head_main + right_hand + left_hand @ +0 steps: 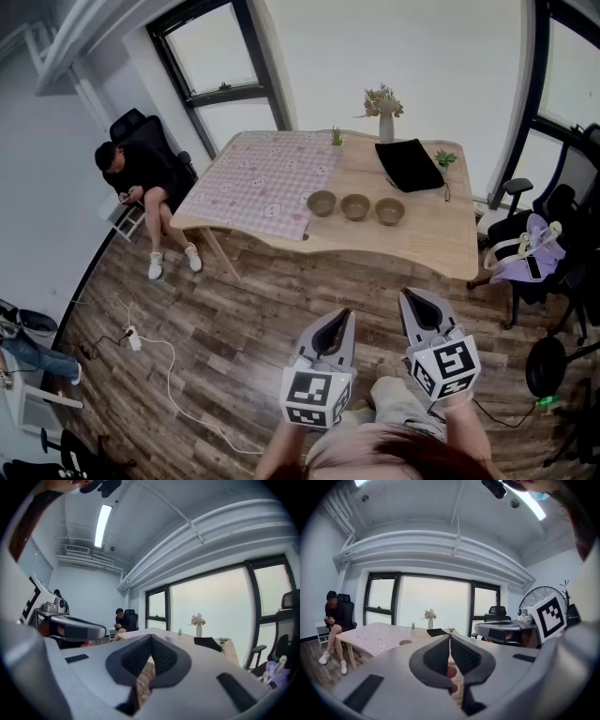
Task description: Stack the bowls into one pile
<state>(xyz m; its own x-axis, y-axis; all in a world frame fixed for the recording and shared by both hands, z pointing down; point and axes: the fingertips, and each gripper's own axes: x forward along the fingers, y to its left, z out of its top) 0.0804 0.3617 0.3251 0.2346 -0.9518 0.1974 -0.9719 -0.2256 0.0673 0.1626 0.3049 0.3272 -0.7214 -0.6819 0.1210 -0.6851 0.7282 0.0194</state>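
Three olive-brown bowls stand in a row near the front edge of the wooden table: a left bowl, a middle bowl and a right bowl, each apart from the others. Both grippers are held far from the table, over the floor. My left gripper is shut with its tips touching and nothing between them. The right gripper is likewise shut and empty. The bowls barely show in the gripper views.
A pink checked cloth covers the table's left half. A black pad, a vase of flowers and small plants sit at the back. A person sits on a chair at the left. Office chairs stand right; a cable crosses the floor.
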